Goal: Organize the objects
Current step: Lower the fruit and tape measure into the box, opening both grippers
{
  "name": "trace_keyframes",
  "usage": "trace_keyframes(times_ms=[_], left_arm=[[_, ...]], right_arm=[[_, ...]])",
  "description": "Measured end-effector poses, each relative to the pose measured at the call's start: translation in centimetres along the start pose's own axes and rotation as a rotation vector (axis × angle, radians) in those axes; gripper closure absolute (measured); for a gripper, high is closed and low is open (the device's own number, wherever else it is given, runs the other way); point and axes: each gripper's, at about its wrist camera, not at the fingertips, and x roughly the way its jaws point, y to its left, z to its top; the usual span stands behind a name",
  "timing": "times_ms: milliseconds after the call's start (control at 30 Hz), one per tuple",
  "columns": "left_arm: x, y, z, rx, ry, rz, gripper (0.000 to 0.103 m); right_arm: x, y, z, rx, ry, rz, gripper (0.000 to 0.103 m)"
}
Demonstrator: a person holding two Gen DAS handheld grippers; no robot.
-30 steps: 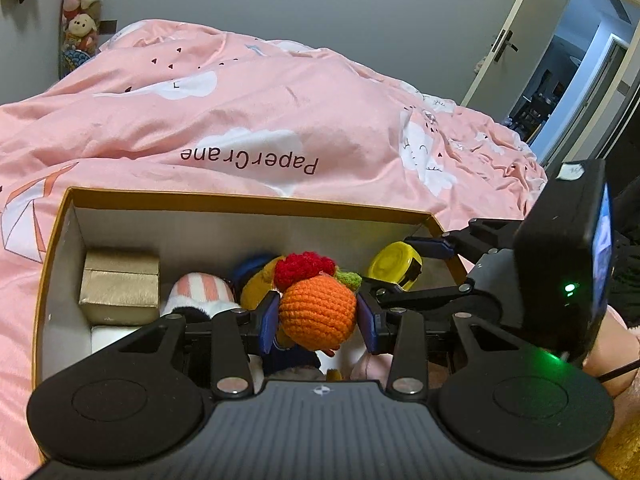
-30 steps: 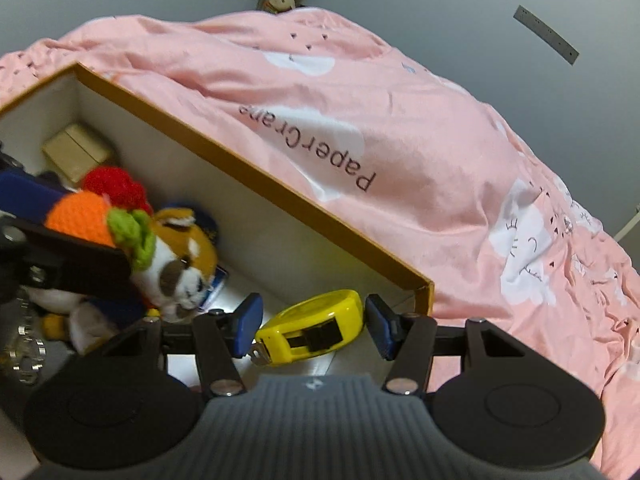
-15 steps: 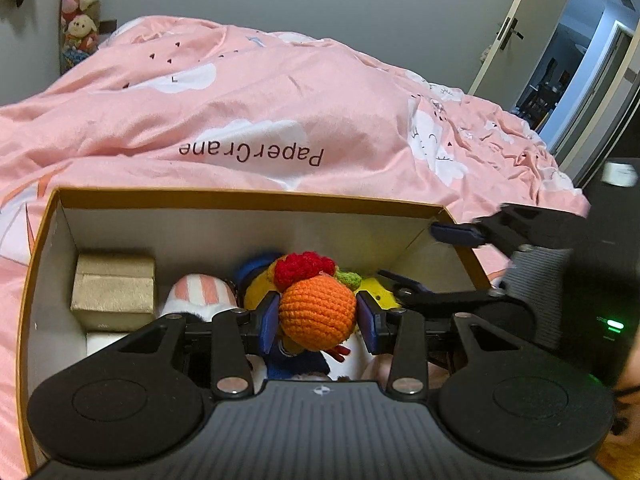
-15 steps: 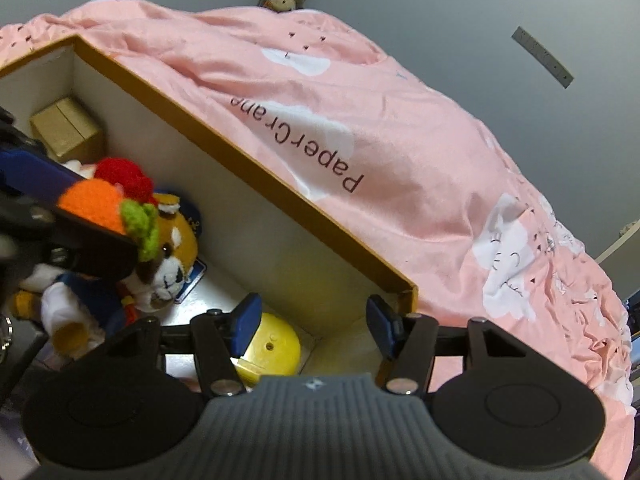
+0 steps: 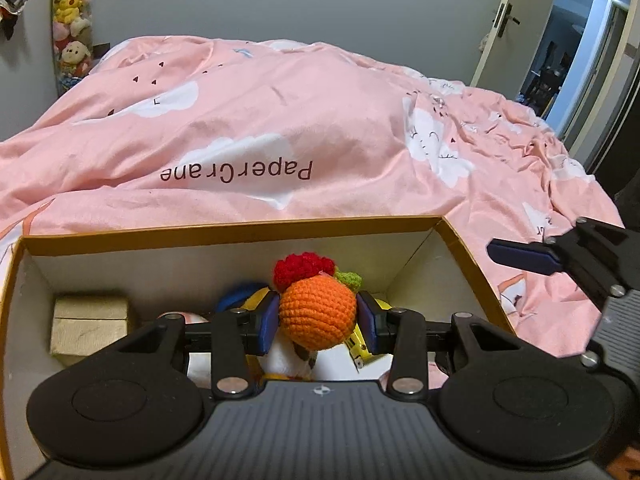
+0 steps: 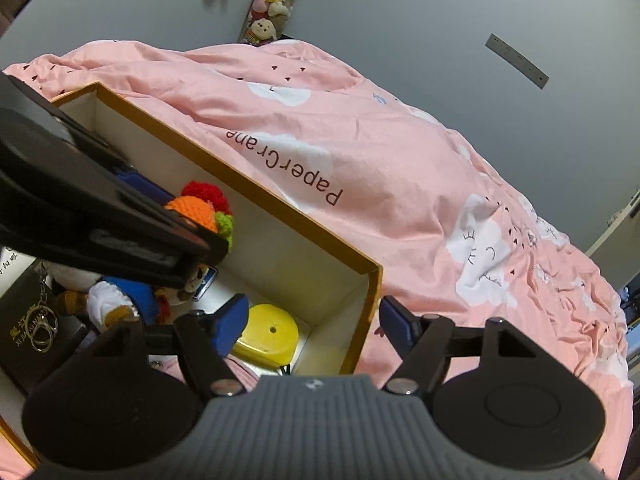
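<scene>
A crochet orange toy (image 5: 316, 314) with a red tuft and a green leaf sits between the blue pads of my left gripper (image 5: 319, 320), which is shut on it above the open cardboard box (image 5: 240, 229). In the right wrist view the toy (image 6: 192, 208) pokes out past that gripper's black body. My right gripper (image 6: 314, 316) hangs over the box's right end, its jaws opening with nothing between them. Below it a yellow tape measure (image 6: 268, 334) lies on the box floor. One blue right finger (image 5: 520, 256) shows at the left view's right edge.
The box also holds a gold carton (image 5: 90, 326), a plush dog (image 6: 120, 296) and a black case with a key ring (image 6: 28, 332). It rests on a bed with a pink duvet (image 5: 280, 128). A door (image 5: 516, 20) stands open at the far right.
The right gripper let go of the yellow tape measure, which now lies in the box, then lifted and spread wider. The left gripper kept its hold on the crochet toy and shifted slightly.
</scene>
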Motion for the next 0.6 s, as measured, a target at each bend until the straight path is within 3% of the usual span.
trace_keyframes(times_ms=[100,267,433,600], left_arm=[[0.3,-0.2,0.1,0.000,-0.001,-0.001,0.055],[0.1,0.1,0.0,-0.017,-0.024,0.004,0.036],[-1.3,0.5,0.2,-0.058,-0.065,0.003,0.033],[-4.6,0.3,-0.1,-0.057,-0.167,0.016,0.033]], right_arm=[[-0.1,-0.2,-0.2,0.023,0.010,0.005,0.030],[-0.3,-0.2,-0.3,0.045,0.020,0.008,0.030],[-0.9,-0.1,-0.5,0.052,0.022,0.007,0.029],[-2.6,-0.5,-0.6,0.096,0.008,0.012,0.027]])
